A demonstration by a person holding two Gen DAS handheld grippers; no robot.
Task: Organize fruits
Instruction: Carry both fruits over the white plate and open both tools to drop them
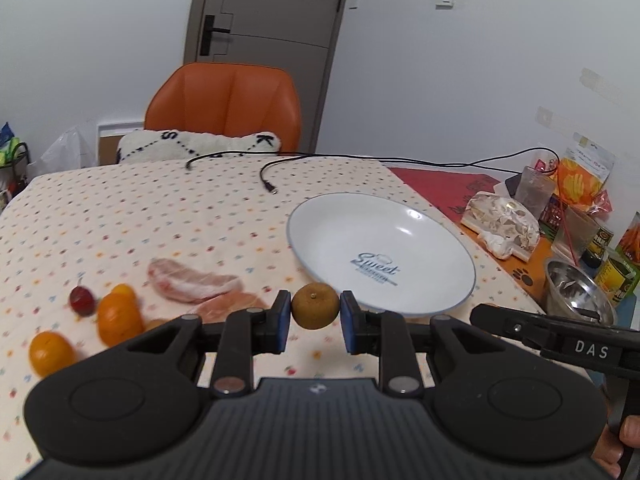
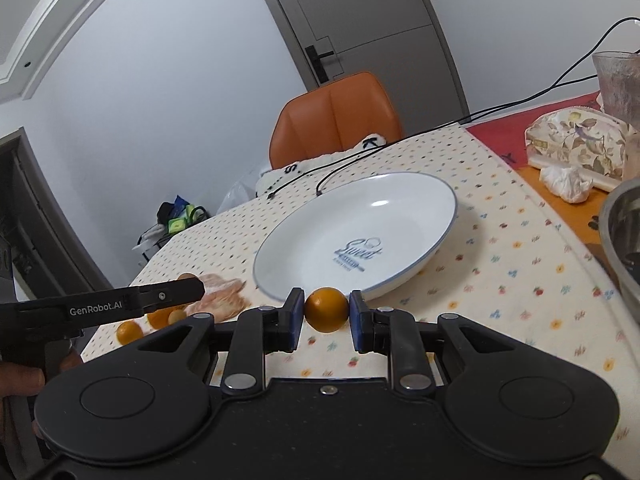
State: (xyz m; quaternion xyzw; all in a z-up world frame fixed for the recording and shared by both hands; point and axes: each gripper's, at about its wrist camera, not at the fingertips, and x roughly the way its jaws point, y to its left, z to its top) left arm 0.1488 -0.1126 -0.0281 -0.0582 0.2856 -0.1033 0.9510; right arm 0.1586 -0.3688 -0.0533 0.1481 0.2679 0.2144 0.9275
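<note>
My left gripper is shut on a small brownish round fruit, held just before the near rim of the white plate. My right gripper is shut on a small orange fruit, also at the plate's near rim. The plate holds nothing. On the dotted tablecloth to the left lie pink peeled pomelo pieces, several small oranges and a red cherry-like fruit. The same oranges and pomelo pieces show in the right wrist view.
A black cable runs across the far table. An orange chair with a cushion stands behind. At the right sit a floral pouch, a metal bowl, a glass and snack packets. A hand holds the other gripper's handle.
</note>
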